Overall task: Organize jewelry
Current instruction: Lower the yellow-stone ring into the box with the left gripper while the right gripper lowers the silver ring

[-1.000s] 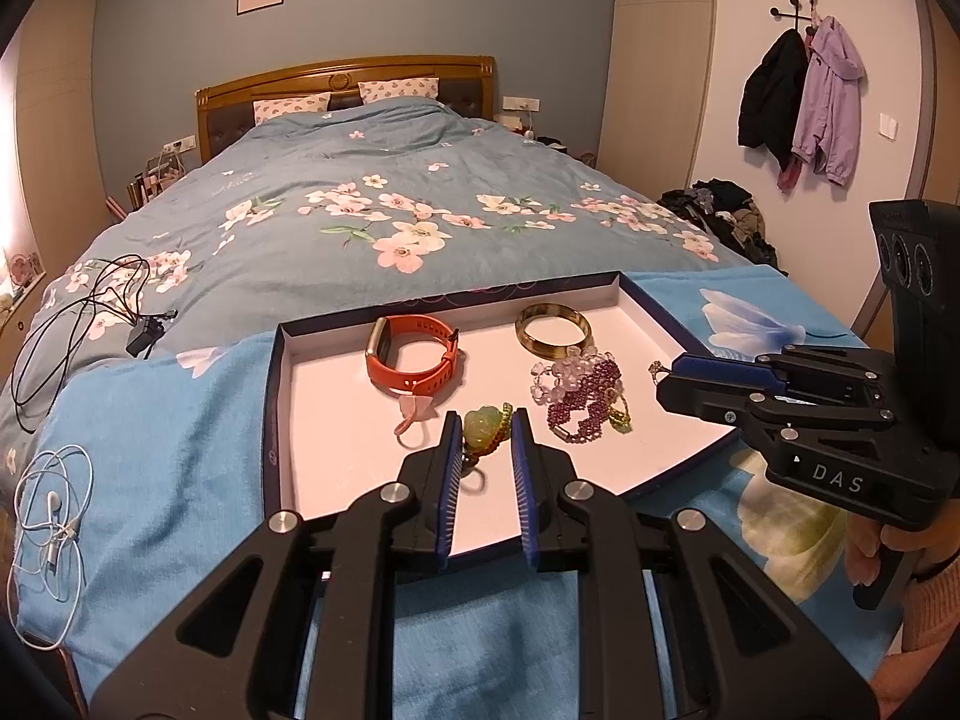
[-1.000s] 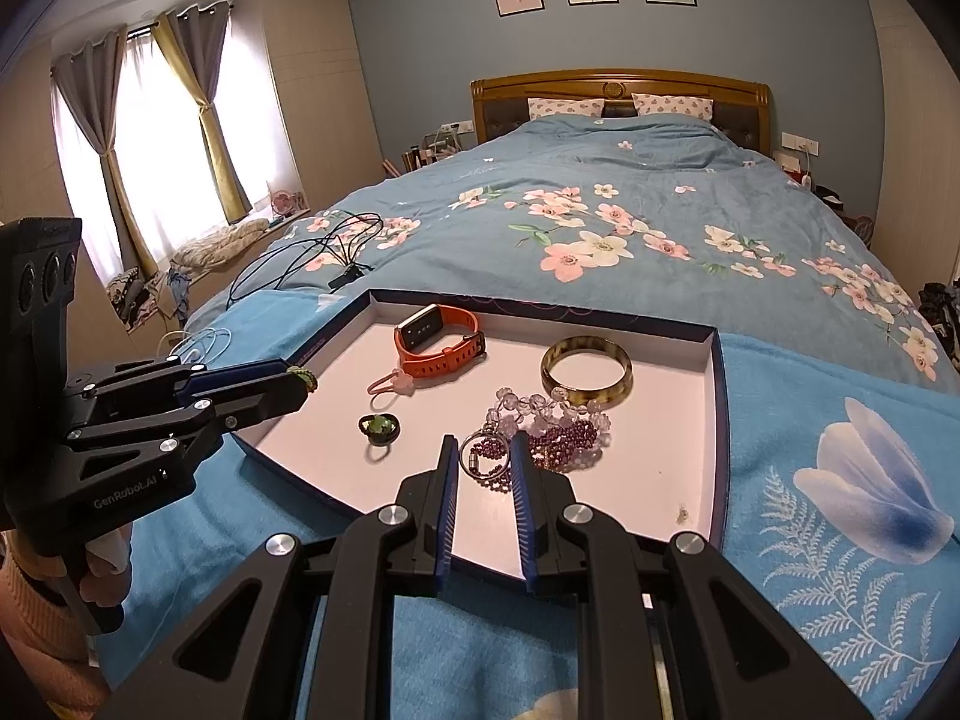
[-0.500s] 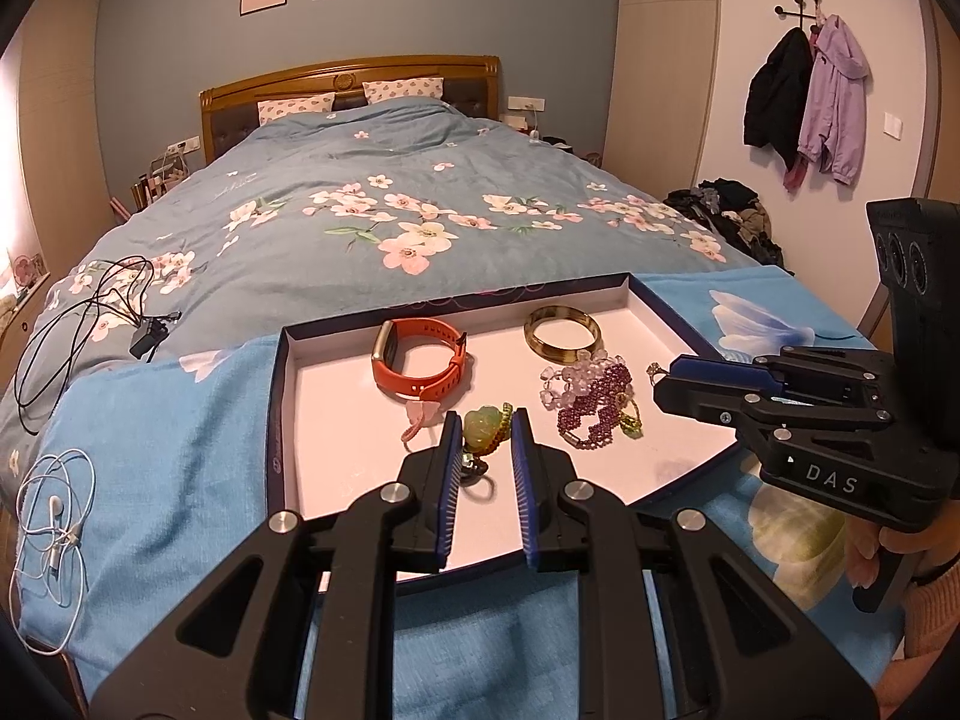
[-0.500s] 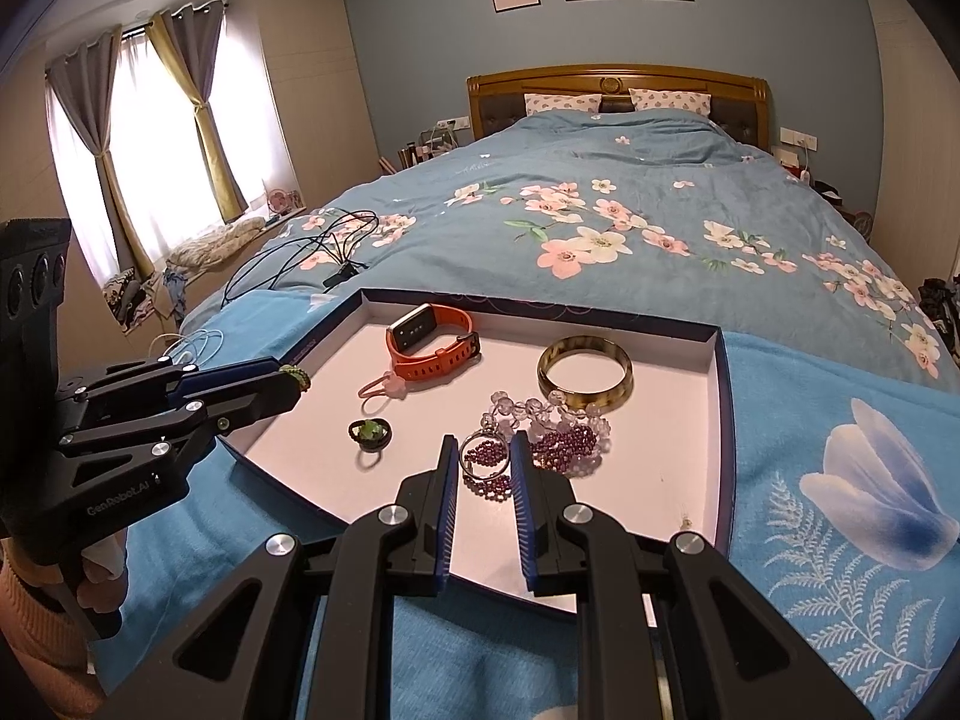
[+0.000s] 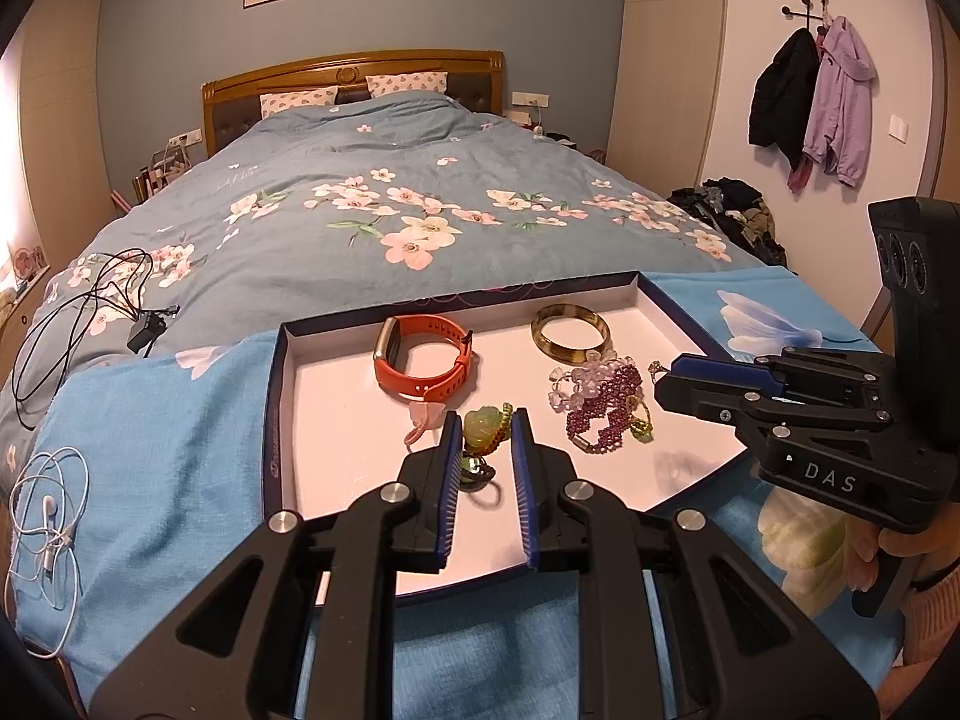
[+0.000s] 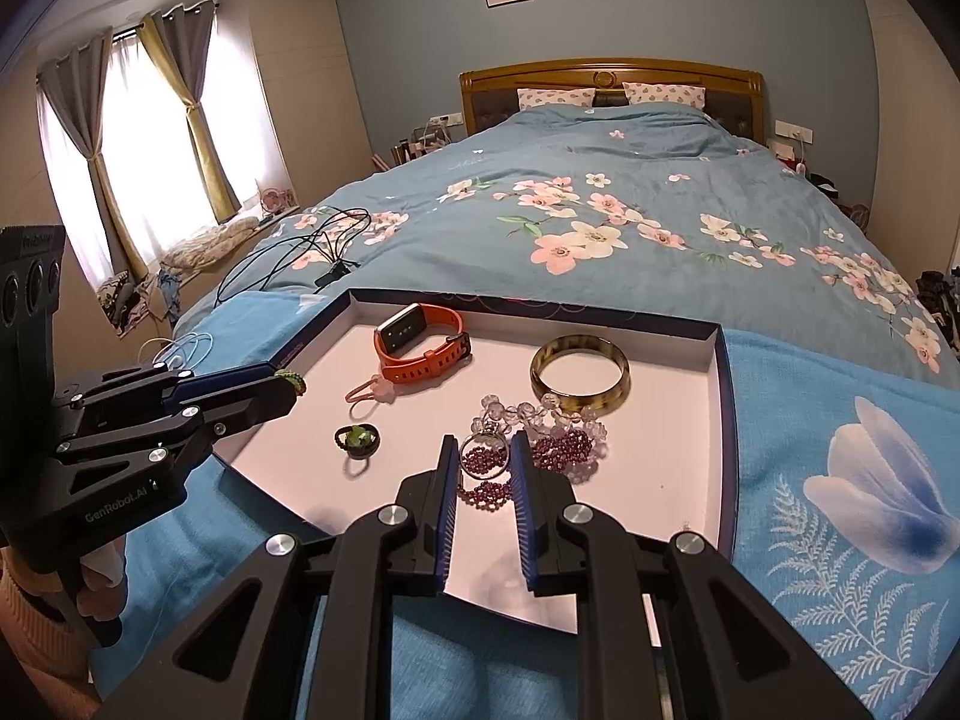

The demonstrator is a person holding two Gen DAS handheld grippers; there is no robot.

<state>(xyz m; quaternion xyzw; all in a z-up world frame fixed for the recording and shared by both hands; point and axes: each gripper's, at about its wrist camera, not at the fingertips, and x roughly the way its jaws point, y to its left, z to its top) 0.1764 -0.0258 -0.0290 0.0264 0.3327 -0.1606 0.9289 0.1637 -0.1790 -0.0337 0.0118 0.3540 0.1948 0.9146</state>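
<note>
A shallow dark-rimmed tray (image 5: 273, 408) (image 6: 723, 396) with a white floor lies on the bed. In it are an orange watch (image 5: 420, 354) (image 6: 420, 345), a brown bangle (image 5: 570, 330) (image 6: 579, 369), a pile of purple and clear bead bracelets (image 5: 600, 405) (image 6: 558, 438), a small pink piece (image 6: 369, 390) and a dark ring with a green stone (image 6: 358, 440). My left gripper (image 5: 486, 426) is shut on a green jade pendant on a braided cord (image 5: 483, 429), held above the tray. My right gripper (image 6: 485, 450) is shut on a thin ring (image 6: 483, 450) over the beads.
The tray rests on a light blue cloth (image 5: 162, 450) over the flowered quilt (image 5: 390, 210). Black cables (image 5: 90, 300) and white earphones (image 5: 48, 522) lie left of the tray. Coats (image 5: 810, 96) hang on the right wall. A window with curtains (image 6: 138, 138) is on the left.
Both grippers have risen slightly and drawn back toward the near edge of the tray, each still holding its piece. The tray's items have not moved.
</note>
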